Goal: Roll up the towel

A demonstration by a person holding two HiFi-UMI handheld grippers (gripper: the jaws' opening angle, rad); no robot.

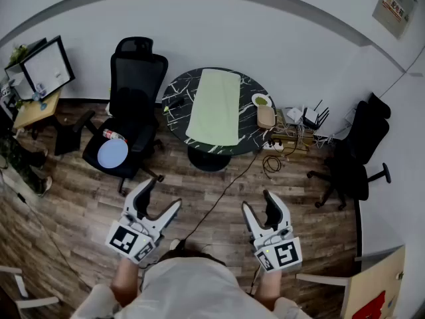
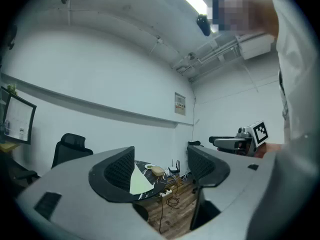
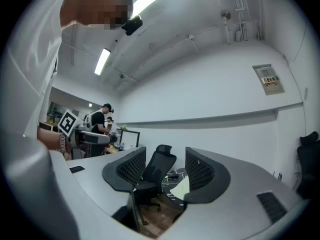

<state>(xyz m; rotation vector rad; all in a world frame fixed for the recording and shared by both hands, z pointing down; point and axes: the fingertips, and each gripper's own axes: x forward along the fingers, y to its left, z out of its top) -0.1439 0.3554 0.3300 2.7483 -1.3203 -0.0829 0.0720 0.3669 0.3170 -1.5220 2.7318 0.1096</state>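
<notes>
The towel [image 1: 214, 106] lies flat on the round counter [image 1: 178, 92], its long axis running near to far, well ahead of the left hand-held gripper [image 1: 163, 193] and right hand-held gripper [image 1: 258, 201], both open, empty and about equally distant

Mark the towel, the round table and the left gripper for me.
towel [image 1: 214, 105]: head view, middle of the flat cloth.
round table [image 1: 174, 121]: head view, bare marble left of towel.
left gripper [image 1: 164, 193]: head view, midway between its fingertips.

An office — a black swivel chair [image 1: 136, 78], a monitor [image 1: 48, 66] on a desk [image 1: 34, 110], a wood-plank floor [image 1: 80, 198].
</notes>
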